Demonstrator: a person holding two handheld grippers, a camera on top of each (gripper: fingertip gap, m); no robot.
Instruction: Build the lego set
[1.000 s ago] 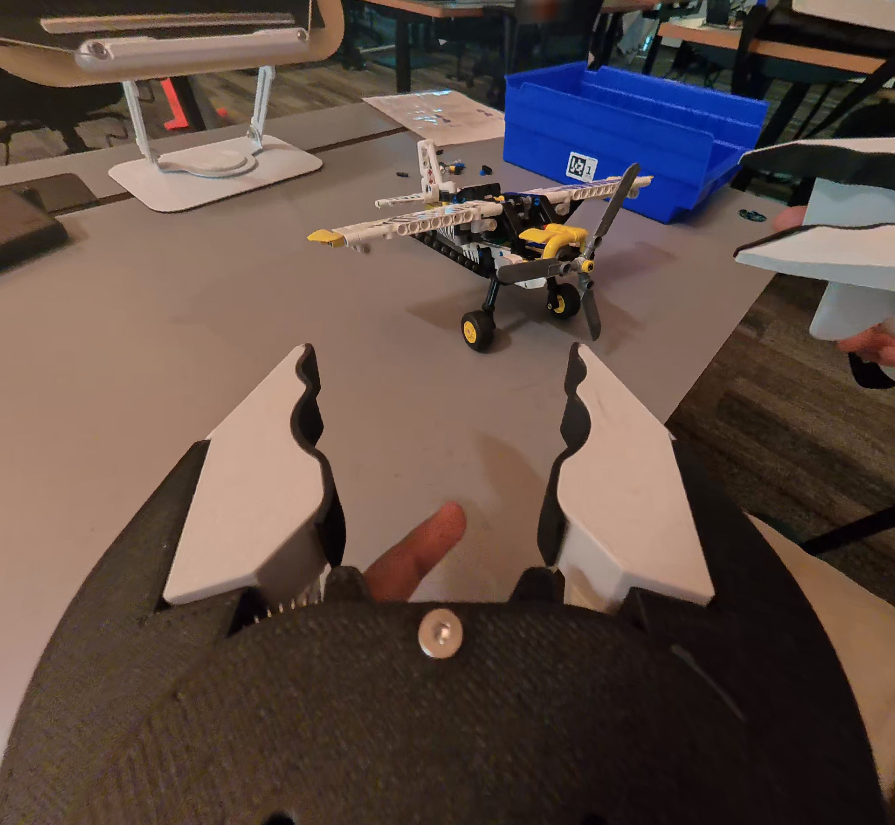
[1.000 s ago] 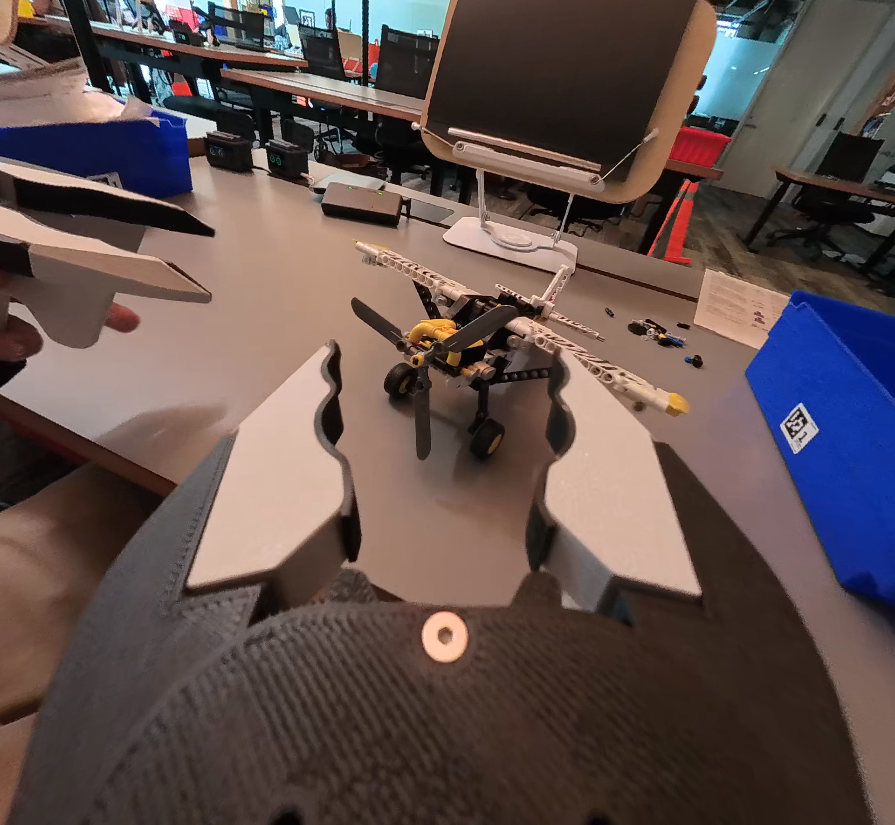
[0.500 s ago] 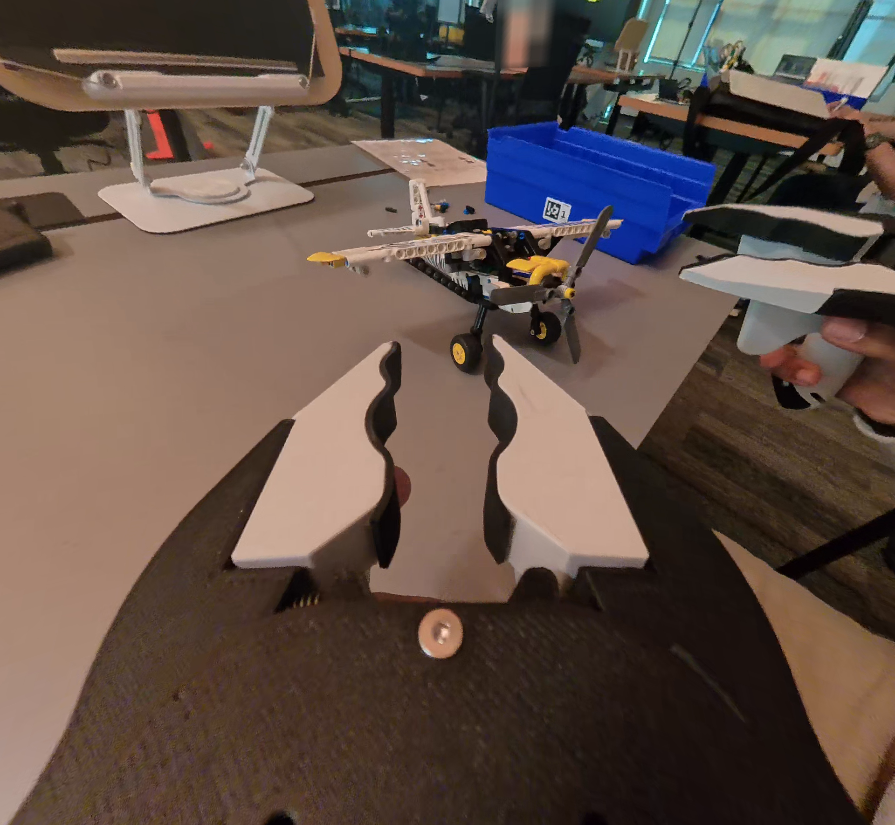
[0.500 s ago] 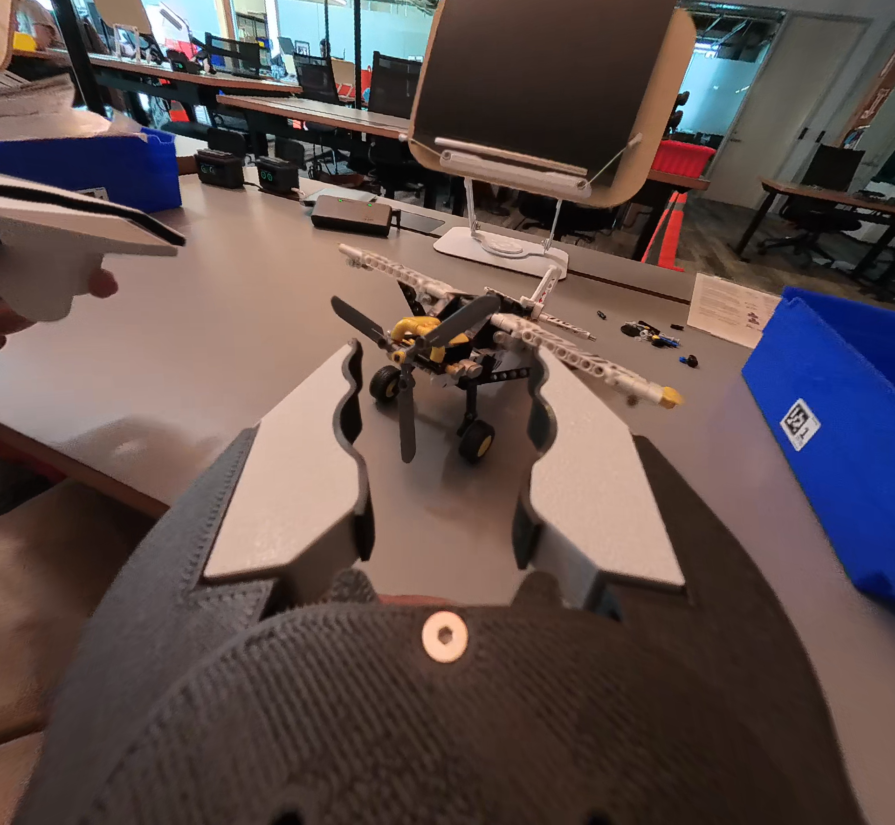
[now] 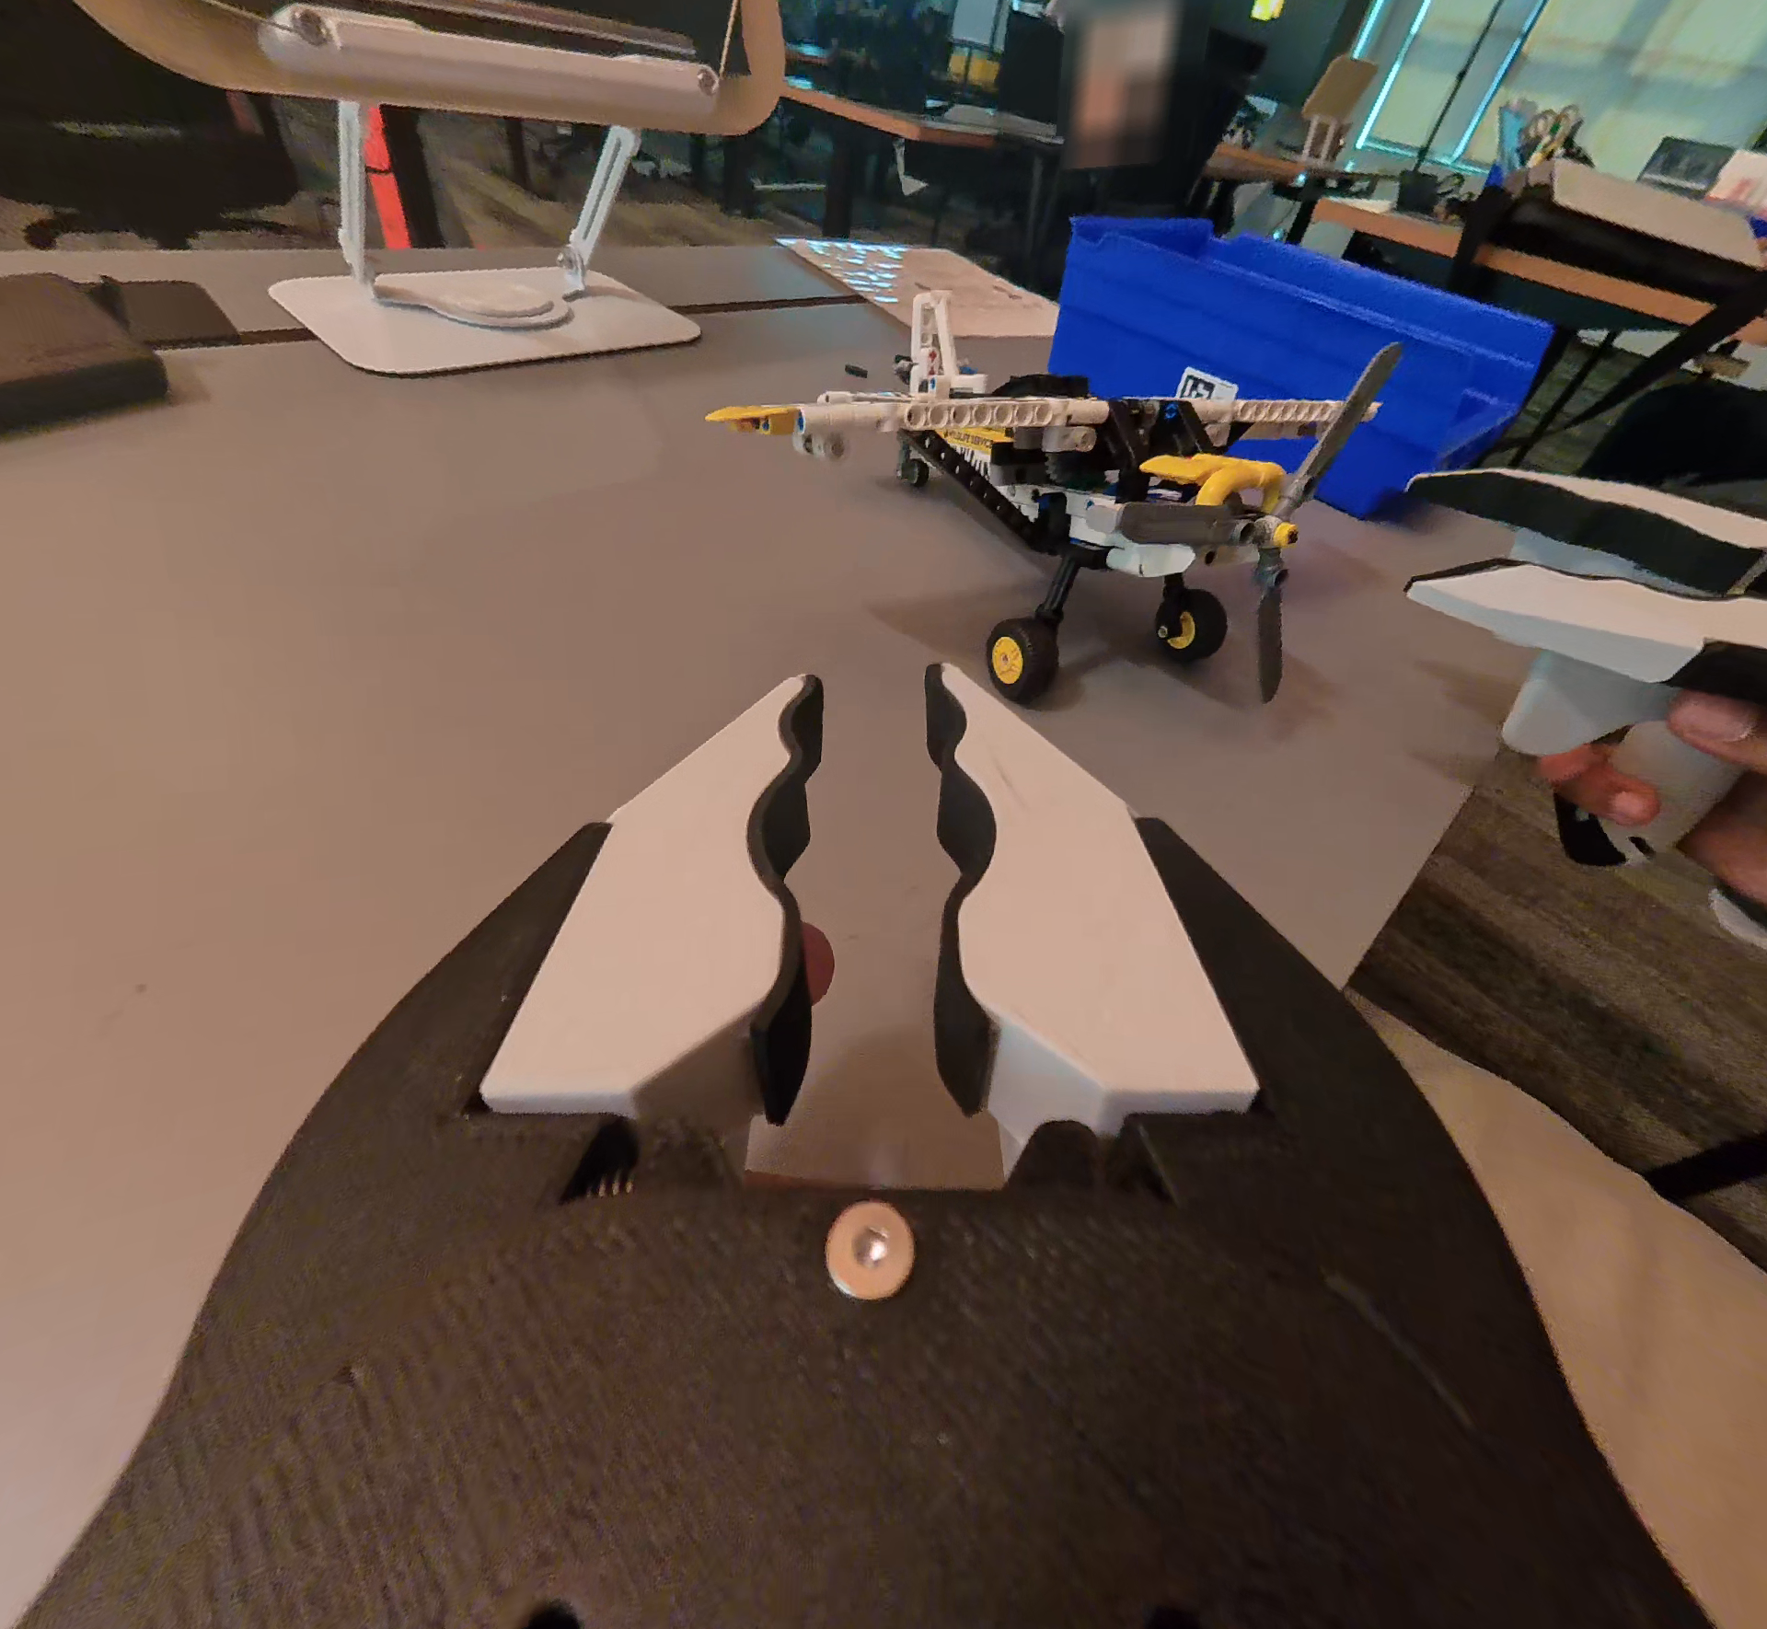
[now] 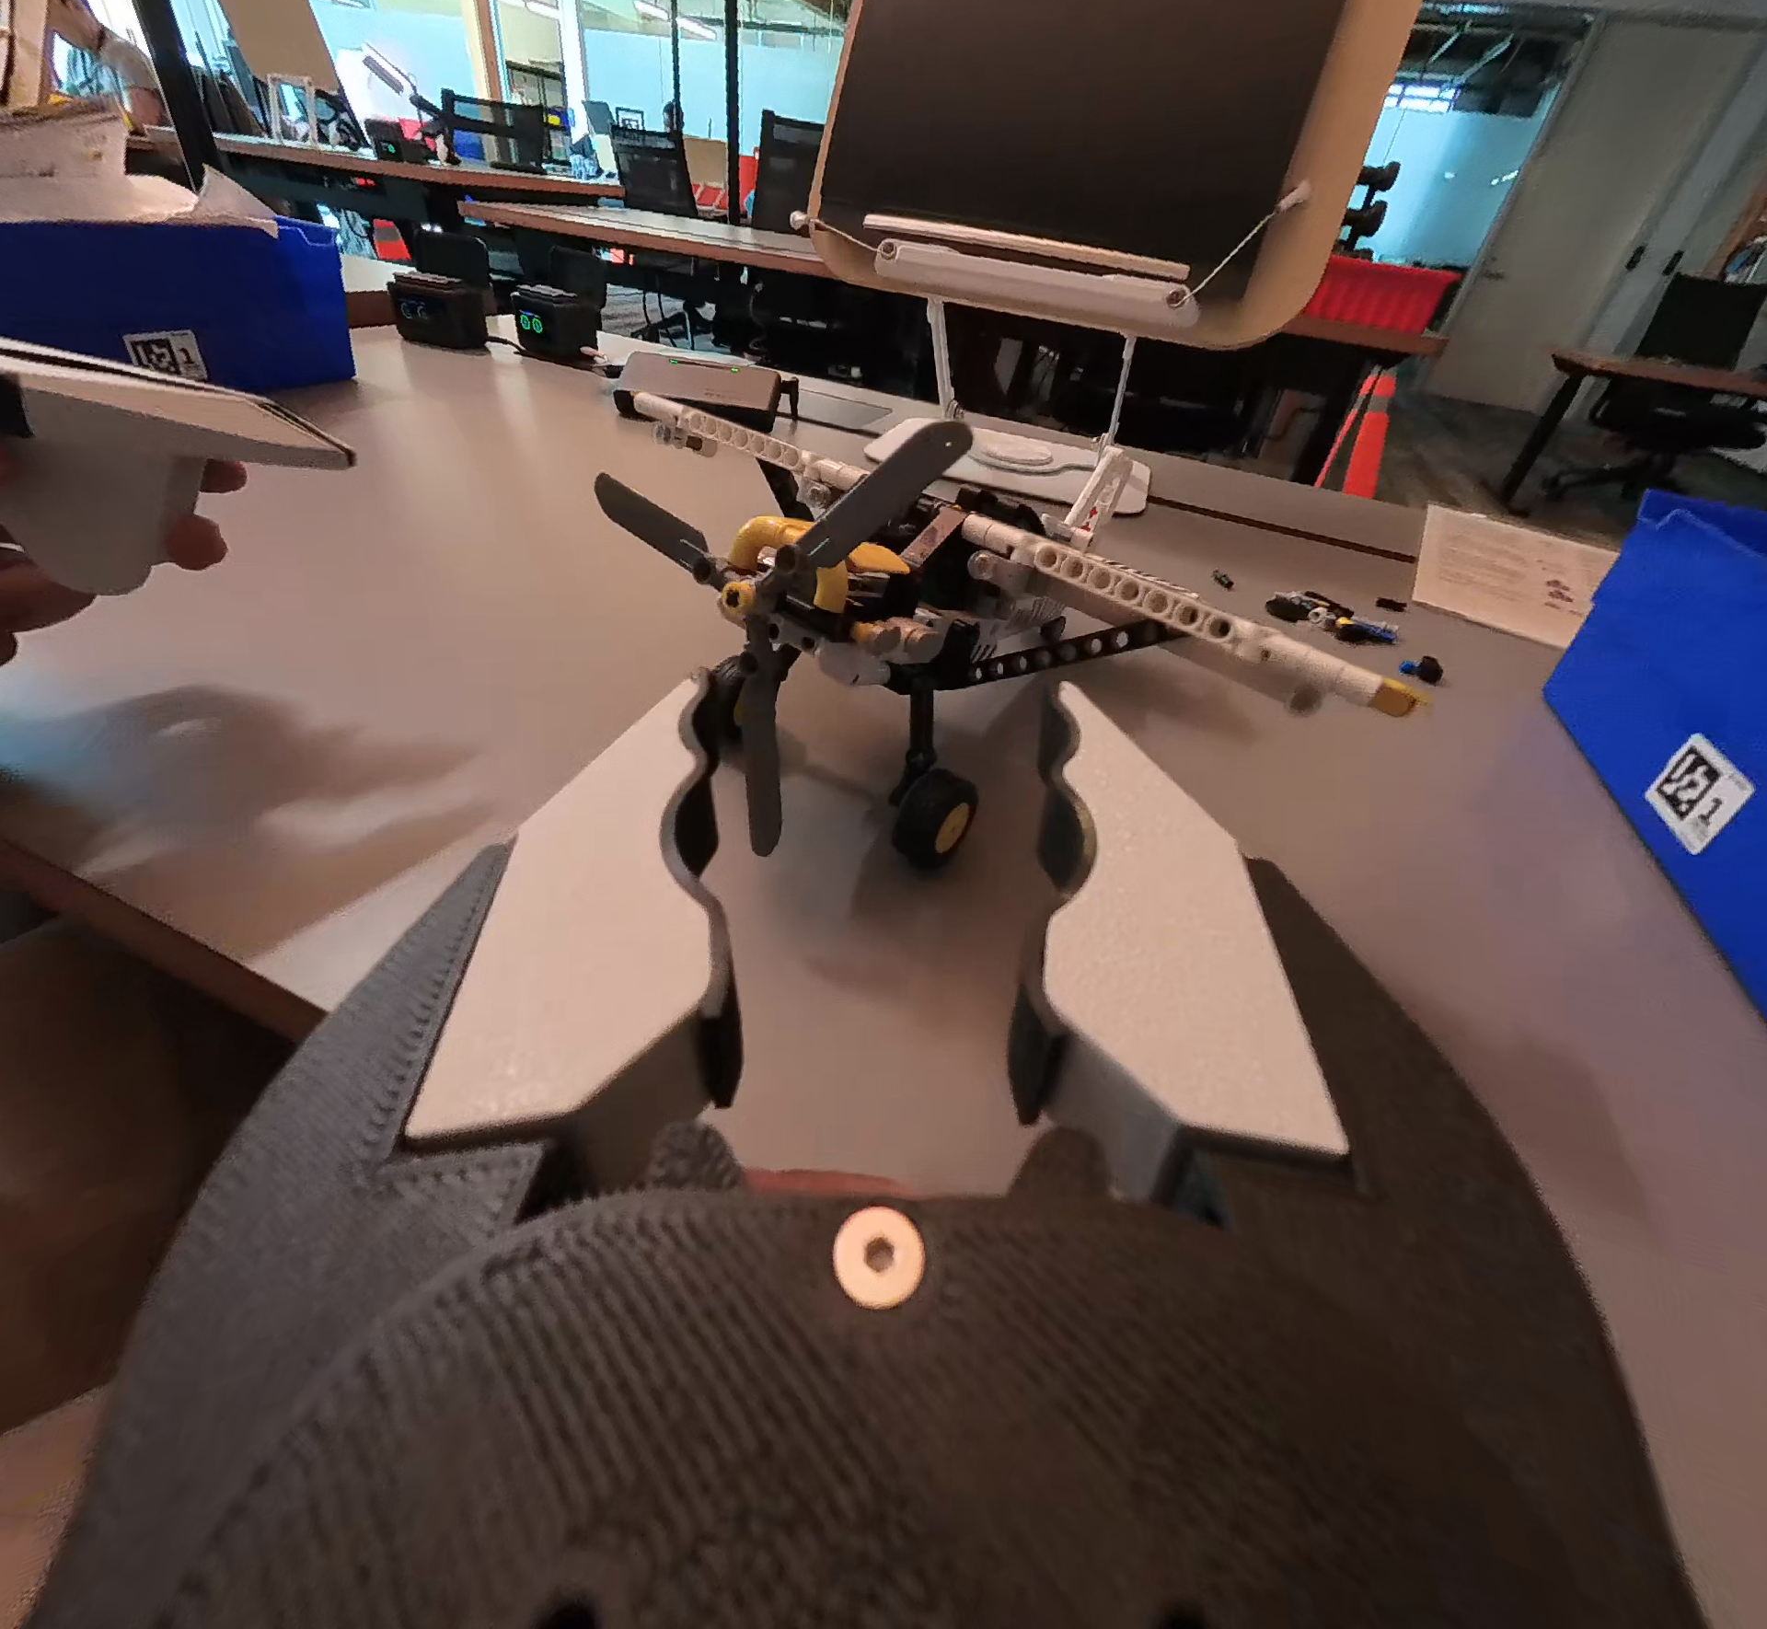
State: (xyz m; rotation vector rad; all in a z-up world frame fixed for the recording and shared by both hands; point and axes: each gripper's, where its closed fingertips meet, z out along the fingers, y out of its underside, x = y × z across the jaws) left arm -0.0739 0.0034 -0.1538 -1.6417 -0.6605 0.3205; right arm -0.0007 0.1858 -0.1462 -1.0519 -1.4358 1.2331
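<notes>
Lego plane (image 5: 1071, 493) stands on the grey desk (image 5: 382, 627), centre-right of frame, beside a blue bin (image 5: 1281, 340). Left claw (image 5: 872, 703) is narrowed but empty; right claw (image 6: 875, 723) gapes wide, empty, just short of the propeller.

Lego plane (image 5: 1071, 474) glossy hard plastic w/ rubbery black tyres, table (image 5: 402, 589) smooth matt grey laminate, blue bin (image 5: 1272, 340) shiny moulded plastic, left gripper (image 5: 872, 694) matt white fingers (image 5: 669, 933) on rough ribbed black printed plastic body, bright metal screw (image 5: 868, 1248).

White, black and yellow lego plane (image 5: 1071, 474) (image 6: 918, 598), upright on its wheels on the grey table (image 5: 382, 589).
</notes>
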